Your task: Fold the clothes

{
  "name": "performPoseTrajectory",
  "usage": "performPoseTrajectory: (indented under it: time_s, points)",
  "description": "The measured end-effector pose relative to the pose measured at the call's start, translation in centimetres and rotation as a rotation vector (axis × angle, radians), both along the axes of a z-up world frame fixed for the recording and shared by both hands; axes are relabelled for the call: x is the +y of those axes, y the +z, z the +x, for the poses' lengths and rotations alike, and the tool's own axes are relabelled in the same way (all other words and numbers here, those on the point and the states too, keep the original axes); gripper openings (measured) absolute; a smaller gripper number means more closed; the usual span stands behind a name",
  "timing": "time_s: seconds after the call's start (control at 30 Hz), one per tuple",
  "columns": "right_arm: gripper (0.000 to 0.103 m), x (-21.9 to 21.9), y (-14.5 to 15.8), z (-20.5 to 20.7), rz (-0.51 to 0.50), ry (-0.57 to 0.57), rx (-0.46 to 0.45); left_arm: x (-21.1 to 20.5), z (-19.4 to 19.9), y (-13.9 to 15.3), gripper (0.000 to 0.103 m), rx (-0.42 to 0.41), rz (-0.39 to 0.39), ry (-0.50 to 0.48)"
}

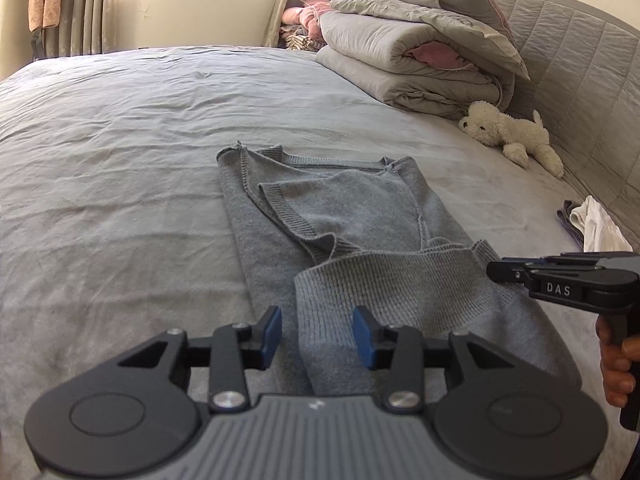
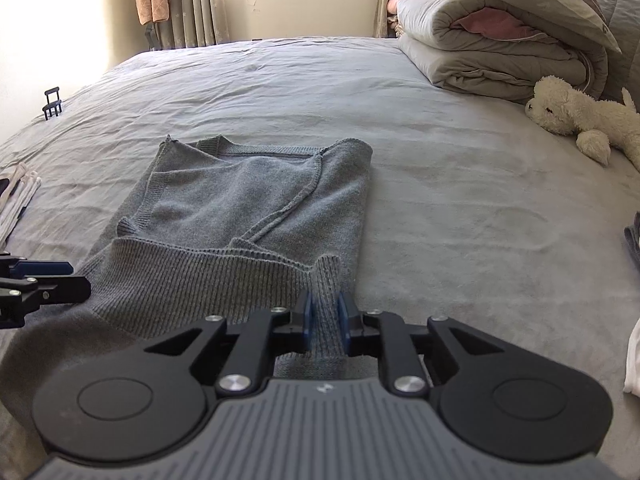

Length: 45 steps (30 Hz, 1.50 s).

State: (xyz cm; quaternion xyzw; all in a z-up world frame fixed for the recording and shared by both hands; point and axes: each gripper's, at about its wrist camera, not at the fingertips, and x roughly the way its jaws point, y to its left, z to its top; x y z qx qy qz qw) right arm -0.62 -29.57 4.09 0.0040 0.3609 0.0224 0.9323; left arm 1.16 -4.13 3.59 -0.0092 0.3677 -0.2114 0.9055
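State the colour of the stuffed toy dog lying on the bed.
Cream-white stuffed toy dog; clearest in the right wrist view.

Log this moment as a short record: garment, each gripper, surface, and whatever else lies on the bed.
garment: grey knit sweater, partly folded, ribbed hem nearest the cameras
left gripper: open, hem between its pads, not pinched
right gripper: pads close on a raised fold of hem
surface: grey bed sheet
also on bed: folded duvet, white plush toy
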Motion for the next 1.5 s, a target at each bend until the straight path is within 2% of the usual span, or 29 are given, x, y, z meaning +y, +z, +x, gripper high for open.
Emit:
performPoseTrajectory:
  time_s: [0.07, 0.13, 0.17, 0.4, 0.43, 0.47, 0.53, 0.6, 0.7, 0.73, 0.83, 0.93, 1.07, 1.13, 1.2, 1.27, 1.3, 1.4, 1.5]
  points:
    - [0.023, 0.0, -0.1, 0.0, -0.001, -0.001, 0.0, -0.4, -0.1, -0.3, 0.019, 0.0, 0.022, -0.011]
    - [0.023, 0.0, 0.0, -0.1, 0.001, 0.001, -0.005, -0.7, -0.5, -0.4, 0.014, -0.018, 0.045, -0.011]
    - [0.023, 0.0, 0.1, -0.2, 0.001, 0.004, -0.011, -0.8, -0.7, -0.3, 0.007, -0.03, 0.054, -0.007]
    - [0.023, 0.8, 0.5, -0.6, -0.04, 0.036, -0.055, -0.1, -2.6, 1.6, 0.006, -0.121, 0.023, 0.025]
    - [0.02, 0.8, 0.7, -0.8, -0.049, 0.033, -0.076, -0.1, -3.0, 2.1, 0.006, -0.158, 0.015, 0.027]
    - [0.01, 0.8, 1.0, -0.9, -0.055, 0.026, -0.101, -0.1, -3.5, 2.5, 0.006, -0.199, 0.007, 0.029]
    - [0.008, 0.7, 1.8, -1.2, -0.05, 0.008, -0.154, -0.5, -4.3, 3.0, 0.006, -0.277, 0.012, 0.025]
    - [0.008, 0.6, 1.9, -1.1, -0.05, 0.001, -0.161, -0.9, -4.8, 3.2, 0.006, -0.347, 0.03, 0.02]
    - [0.008, 0.6, 0.7, -0.3, -0.063, 0.001, -0.089, -1.8, -3.7, 1.3, 0.006, -0.345, 0.143, 0.027]
    - [0.008, 0.6, 0.1, 0.0, -0.06, 0.008, -0.052, -1.8, -3.1, 0.6, 0.006, -0.309, 0.162, 0.034]
    - [0.014, 0.9, -0.4, 0.1, -0.08, 0.012, -0.032, -1.2, -2.0, -0.6, 0.006, -0.226, 0.151, 0.054]
    - [0.015, 1.0, 0.0, -0.2, -0.084, 0.012, -0.06, -1.1, -2.4, -0.2, 0.006, -0.235, 0.145, 0.057]
    - [0.015, 1.3, 1.2, -1.1, -0.056, 0.046, -0.144, -1.1, -3.2, 0.9, 0.006, -0.28, 0.124, 0.053]
    - [0.015, 1.8, 0.8, -0.7, -0.056, 0.071, -0.112, -1.5, -3.0, 0.5, 0.006, -0.27, 0.154, 0.047]
    - [0.017, 2.3, -0.9, 0.1, -0.09, 0.069, -0.021, -1.8, -2.5, -0.6, 0.008, -0.236, 0.203, 0.042]
    - [0.017, 2.7, -0.9, -0.2, -0.111, 0.073, -0.048, -1.7, -2.1, -1.4, 0.008, -0.205, 0.224, 0.042]
    - [0.018, 2.9, -0.9, -0.4, -0.122, 0.075, -0.063, -1.7, -2.1, -1.3, 0.01, -0.205, 0.22, 0.042]
    - [0.018, 3.0, 0.6, -1.3, -0.061, 0.107, -0.132, -1.1, -2.3, 0.0, 0.015, -0.2, 0.18, 0.053]
    - [0.02, 3.5, 1.1, -1.7, -0.053, 0.137, -0.133, -0.6, -3.1, 1.3, 0.015, -0.216, 0.14, 0.056]
